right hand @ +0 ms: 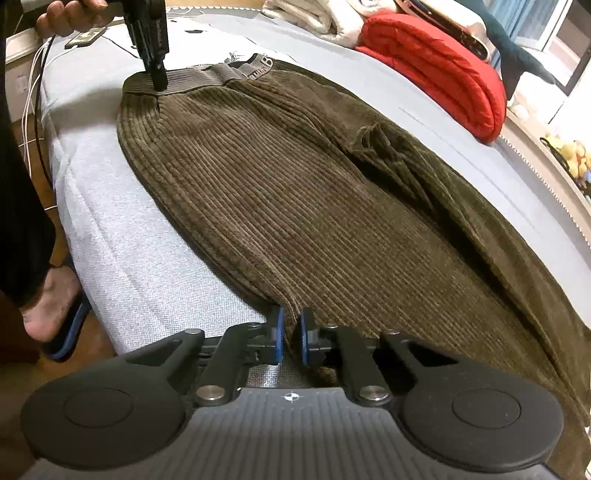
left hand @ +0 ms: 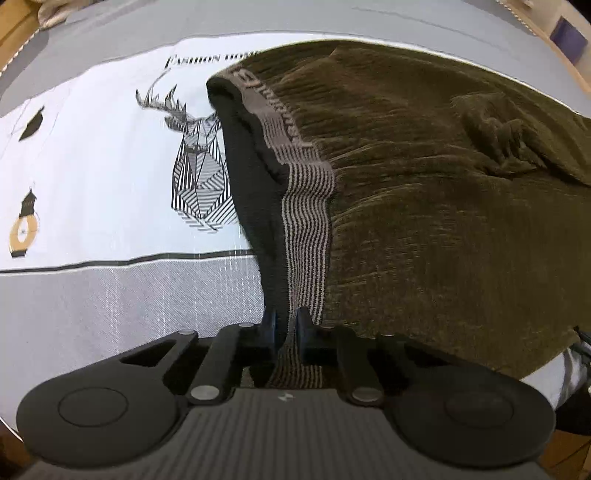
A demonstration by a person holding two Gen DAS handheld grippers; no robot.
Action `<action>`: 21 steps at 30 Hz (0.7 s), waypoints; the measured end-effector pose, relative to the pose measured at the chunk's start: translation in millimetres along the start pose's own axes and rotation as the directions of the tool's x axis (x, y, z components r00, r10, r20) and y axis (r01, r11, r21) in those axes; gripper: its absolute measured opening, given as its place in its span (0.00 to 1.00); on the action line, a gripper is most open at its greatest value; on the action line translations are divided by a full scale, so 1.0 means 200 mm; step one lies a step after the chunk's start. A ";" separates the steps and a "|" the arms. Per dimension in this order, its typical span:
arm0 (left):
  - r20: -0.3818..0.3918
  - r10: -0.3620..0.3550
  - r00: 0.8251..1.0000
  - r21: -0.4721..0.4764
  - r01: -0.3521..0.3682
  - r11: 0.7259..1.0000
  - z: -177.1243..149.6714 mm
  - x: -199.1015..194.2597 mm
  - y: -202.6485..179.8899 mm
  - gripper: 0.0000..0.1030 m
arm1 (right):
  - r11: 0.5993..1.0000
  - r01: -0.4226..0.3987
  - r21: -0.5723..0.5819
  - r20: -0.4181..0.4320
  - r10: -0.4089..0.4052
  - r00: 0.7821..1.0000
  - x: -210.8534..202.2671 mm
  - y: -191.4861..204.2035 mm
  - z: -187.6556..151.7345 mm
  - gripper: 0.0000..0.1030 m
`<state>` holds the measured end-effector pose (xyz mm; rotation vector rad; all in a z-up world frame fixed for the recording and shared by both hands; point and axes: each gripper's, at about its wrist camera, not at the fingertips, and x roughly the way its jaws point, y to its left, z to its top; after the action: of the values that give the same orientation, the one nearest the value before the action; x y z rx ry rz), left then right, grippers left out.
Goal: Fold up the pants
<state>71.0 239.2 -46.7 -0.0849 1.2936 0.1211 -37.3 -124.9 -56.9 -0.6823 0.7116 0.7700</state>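
Olive-brown corduroy pants [right hand: 295, 192] lie spread along the bed, the striped grey waistband [right hand: 207, 79] at the far end. My left gripper [left hand: 286, 325] is shut on the waistband [left hand: 306, 229] and lifts its corner; it also shows in the right wrist view [right hand: 159, 79], gripping the waistband's left end. My right gripper [right hand: 290, 328] is shut on the near edge of the pants leg at the bed's front. The pants [left hand: 443, 203] fill the right half of the left wrist view. A bunched fold [right hand: 384, 147] sits mid-pants.
The bed has a light grey-blue cover [right hand: 147, 258] with a deer print [left hand: 199, 166]. A red folded blanket [right hand: 436, 70] and white bedding [right hand: 325, 18] lie at the far right. A phone [right hand: 83, 38] and cables [right hand: 33, 92] sit far left. The person's sandalled foot [right hand: 48, 306] stands beside the bed.
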 end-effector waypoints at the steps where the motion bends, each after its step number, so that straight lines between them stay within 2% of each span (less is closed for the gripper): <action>1: 0.010 -0.007 1.000 -0.002 0.007 1.000 0.00 -0.02 0.01 0.08 | 1.000 0.001 0.001 0.000 -0.001 1.000 0.00 0.00 0.00 0.08; 7: 0.064 -0.031 0.997 0.005 0.031 1.000 -0.06 -0.15 0.04 0.07 | 1.000 -0.031 0.001 0.009 0.031 0.999 0.01 -0.02 0.02 0.06; 11: 0.019 0.006 1.000 0.030 -0.006 1.000 -0.09 -0.14 0.05 0.07 | 0.997 -0.075 -0.035 -0.015 0.074 0.997 0.02 0.00 0.00 0.07; 13: -0.003 0.082 0.997 0.074 -0.082 0.994 -0.10 -0.13 0.02 0.07 | 0.997 -0.072 -0.041 -0.020 0.071 0.997 0.02 -0.01 0.00 0.10; 14: 0.021 0.136 0.991 0.101 -0.137 0.985 -0.10 -0.14 0.00 0.07 | 0.997 -0.071 -0.029 -0.017 0.070 0.997 0.01 -0.03 0.01 0.11; 15: 0.055 0.154 0.987 0.109 -0.159 0.981 -0.09 -0.17 0.01 0.08 | 0.997 -0.079 0.008 -0.010 0.079 0.997 -0.01 -0.06 0.02 0.12; 16: 0.091 0.138 0.986 0.102 -0.147 0.984 -0.08 -0.20 0.01 0.11 | 0.994 -0.088 0.061 0.001 0.088 0.996 -0.02 -0.10 0.03 0.15; 18: 0.146 0.029 0.989 0.065 -0.039 0.997 -0.05 -0.26 0.01 0.13 | 0.978 -0.103 0.183 0.020 0.101 0.995 -0.05 -0.20 0.05 0.23; 21: 0.142 -0.112 0.983 0.048 0.106 0.993 -0.03 -0.26 -0.02 0.14 | 0.946 -0.078 0.315 0.030 0.072 0.997 -0.06 -0.32 0.05 0.26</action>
<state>52.0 231.7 2.7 -0.1102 1.1430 0.0068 9.7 -156.1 -25.0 -0.3577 0.8270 0.7097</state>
